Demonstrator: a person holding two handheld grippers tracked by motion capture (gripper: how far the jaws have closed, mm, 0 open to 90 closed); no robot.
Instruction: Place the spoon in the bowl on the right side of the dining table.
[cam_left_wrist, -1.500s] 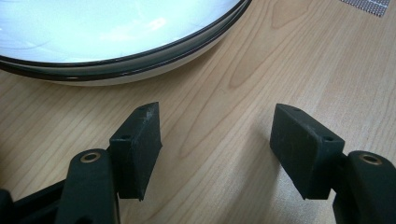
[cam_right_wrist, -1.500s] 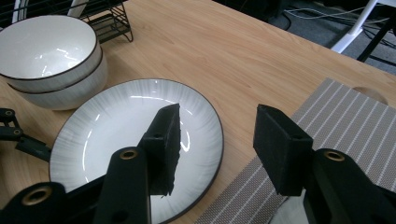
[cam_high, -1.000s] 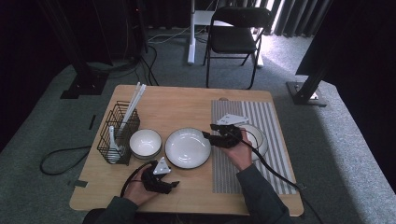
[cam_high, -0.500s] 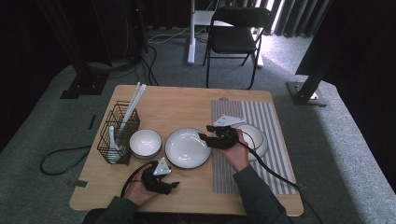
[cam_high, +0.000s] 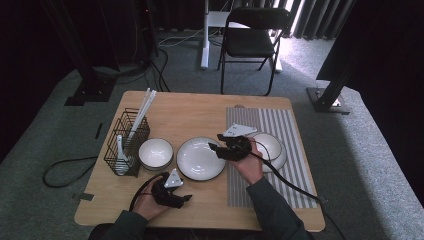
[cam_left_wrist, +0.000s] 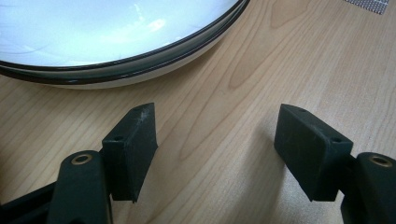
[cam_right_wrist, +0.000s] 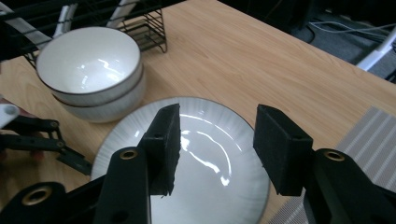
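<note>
Hovering agape over the plate (cam_right_wrist: 187, 158) at mid-surface (cam_high: 200, 112), the right tongs (cam_right_wrist: 215, 140) should pinch its rim: glazed, slippery, breakable. Left tongs (cam_left_wrist: 215, 149) rest agape nearby.

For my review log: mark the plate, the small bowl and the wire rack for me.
plate (cam_high: 199, 159), high view, centre of its white well.
small bowl (cam_right_wrist: 88, 65), right gripper view, inside of the bowl.
wire rack (cam_high: 114, 147), high view, its black left wall.
</note>
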